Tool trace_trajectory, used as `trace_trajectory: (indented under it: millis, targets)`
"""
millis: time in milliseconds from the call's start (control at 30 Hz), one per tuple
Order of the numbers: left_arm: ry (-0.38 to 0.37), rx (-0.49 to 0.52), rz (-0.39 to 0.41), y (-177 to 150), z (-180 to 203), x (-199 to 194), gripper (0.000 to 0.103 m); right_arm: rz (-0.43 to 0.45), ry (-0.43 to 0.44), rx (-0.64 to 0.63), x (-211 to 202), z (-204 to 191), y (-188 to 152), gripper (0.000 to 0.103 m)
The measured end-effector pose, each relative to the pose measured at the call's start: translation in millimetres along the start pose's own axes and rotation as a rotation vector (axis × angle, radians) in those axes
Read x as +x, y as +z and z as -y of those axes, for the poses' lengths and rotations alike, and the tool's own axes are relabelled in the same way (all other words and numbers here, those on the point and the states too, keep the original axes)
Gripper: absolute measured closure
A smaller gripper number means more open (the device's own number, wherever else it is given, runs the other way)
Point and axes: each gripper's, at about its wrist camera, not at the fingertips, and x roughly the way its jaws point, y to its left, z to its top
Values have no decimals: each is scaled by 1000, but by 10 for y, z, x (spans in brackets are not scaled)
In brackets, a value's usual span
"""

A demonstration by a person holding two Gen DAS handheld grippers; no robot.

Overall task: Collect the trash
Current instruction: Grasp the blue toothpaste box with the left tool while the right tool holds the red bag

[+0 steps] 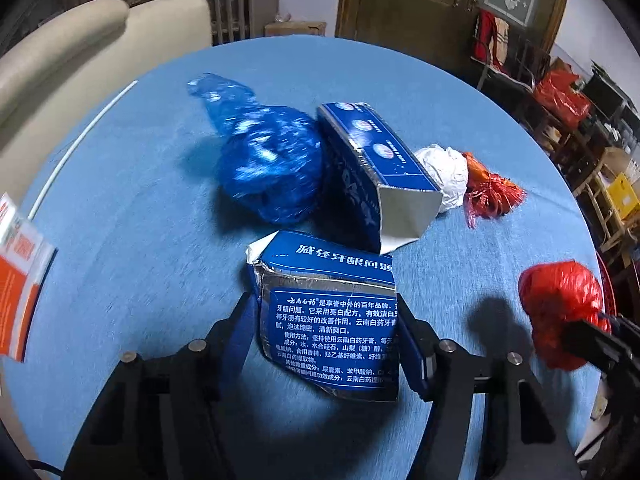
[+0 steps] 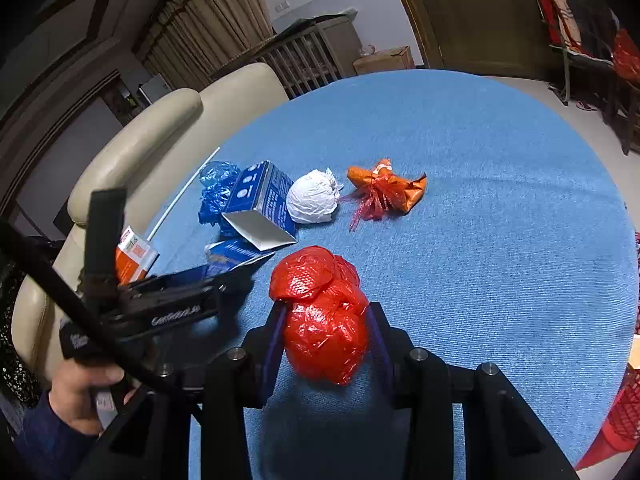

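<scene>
Left claw (image 1: 326,330) straddles the crumpled blue toothpaste box (image 1: 330,312) near the surface's near edge; pads sit at both its sides, reads as pinching it, probably to lift it clear of the pile. Right claw (image 2: 326,328) pinches the red bag ball (image 2: 322,312), held above the blue surface (image 2: 500,240), likely ready for the red basket (image 2: 624,408) at the right edge. Remaining trash clusters toward the left edge: blue bag (image 1: 268,164), open blue carton (image 1: 376,172), white paper ball (image 1: 446,176), orange net wrapper (image 1: 492,190), orange-white box (image 1: 20,280) at the left rim. Right half and far edge are bare, so there's room to swing out that way.
</scene>
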Motion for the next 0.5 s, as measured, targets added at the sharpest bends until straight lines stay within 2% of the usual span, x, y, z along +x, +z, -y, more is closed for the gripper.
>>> trace_trajectory:
  millis: [300,500]
  targets:
    - [8,-76,63,-492,-134,-466,36,5,26,-2,-72,-136,-100,61]
    - [30,-97,87,-627,-218,-636,36,10,33,-6,-154,-237,-206,61]
